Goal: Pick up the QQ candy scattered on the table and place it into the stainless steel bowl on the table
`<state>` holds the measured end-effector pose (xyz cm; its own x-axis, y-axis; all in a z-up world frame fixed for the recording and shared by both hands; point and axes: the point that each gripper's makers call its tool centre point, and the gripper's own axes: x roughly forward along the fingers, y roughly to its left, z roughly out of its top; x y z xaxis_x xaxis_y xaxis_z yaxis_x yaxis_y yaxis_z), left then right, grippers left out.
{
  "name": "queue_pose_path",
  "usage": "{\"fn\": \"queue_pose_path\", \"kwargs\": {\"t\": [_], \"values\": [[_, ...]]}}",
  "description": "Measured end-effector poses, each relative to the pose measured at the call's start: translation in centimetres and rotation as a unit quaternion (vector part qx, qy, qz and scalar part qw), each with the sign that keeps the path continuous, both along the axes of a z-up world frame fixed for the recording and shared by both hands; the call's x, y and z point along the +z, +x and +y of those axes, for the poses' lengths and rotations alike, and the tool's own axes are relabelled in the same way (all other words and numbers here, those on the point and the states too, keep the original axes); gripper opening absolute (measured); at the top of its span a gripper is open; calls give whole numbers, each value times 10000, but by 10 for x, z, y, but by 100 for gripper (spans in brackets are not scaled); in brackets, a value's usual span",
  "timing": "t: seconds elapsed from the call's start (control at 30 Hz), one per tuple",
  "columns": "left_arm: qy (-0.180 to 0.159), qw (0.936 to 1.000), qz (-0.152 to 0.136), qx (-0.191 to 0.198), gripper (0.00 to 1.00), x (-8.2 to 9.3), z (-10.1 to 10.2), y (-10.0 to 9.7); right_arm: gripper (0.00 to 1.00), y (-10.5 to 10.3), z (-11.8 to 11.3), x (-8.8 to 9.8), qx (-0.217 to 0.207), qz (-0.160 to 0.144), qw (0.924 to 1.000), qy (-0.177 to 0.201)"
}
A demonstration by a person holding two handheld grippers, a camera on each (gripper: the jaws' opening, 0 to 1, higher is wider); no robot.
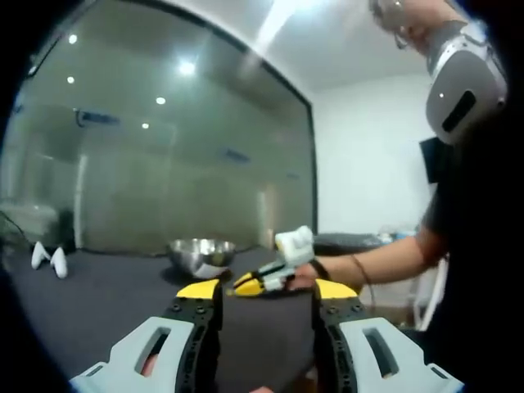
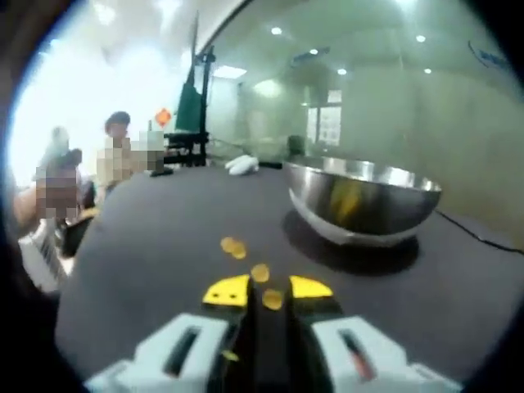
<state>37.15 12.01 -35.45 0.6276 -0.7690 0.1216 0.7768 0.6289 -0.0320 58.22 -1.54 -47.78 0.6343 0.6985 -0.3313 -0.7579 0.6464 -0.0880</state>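
Illumination is supplied by ceiling spotlights (image 1: 160, 101), reflected as bright dots in the glass wall (image 1: 205, 147). The upper left of the right gripper view is overexposed. A soft shadow is cast beneath the stainless steel bowl (image 2: 364, 201). Straight edges are bowed by fisheye distortion; both views are slightly soft.

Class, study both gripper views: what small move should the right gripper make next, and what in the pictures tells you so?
Probably close the right gripper on the candy lying between its yellow tips, then lift. The jaws stand apart around that piece on the dark table, more candies lie just ahead, and the steel bowl waits close by to the right.
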Motion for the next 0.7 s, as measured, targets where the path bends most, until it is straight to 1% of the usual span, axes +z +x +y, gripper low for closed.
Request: {"fn": "queue_pose_path", "kwargs": {"t": [0.03,0.07,0.17,0.3,0.43,0.57,0.7], "values": [[15,10000,-10,9,44,0,0,1,17,1,-1,-3,-14,-35,9999,-107],[20,10000,-13,14,44,0,0,1,17,1,0,-1,-14,-57,10000,-33],[39,10000,14,33,44,-3,2,3,16,0,-1,-2,-5,-24,10000,13],[44,9999,33,86,44,-4,6,7,11,-4,2,-2,97,-31,9999,5],[13,10000,3,89,44,-1,6,9,10,-4,2,-2,115,41,9999,72],[88,10000,10,45,44,-4,1,8,10,-4,2,-2,128,65,9998,105],[213,9998,-15,56,44,-6,2,7,10,-4,2,-2,118,59,9999,108]]}}
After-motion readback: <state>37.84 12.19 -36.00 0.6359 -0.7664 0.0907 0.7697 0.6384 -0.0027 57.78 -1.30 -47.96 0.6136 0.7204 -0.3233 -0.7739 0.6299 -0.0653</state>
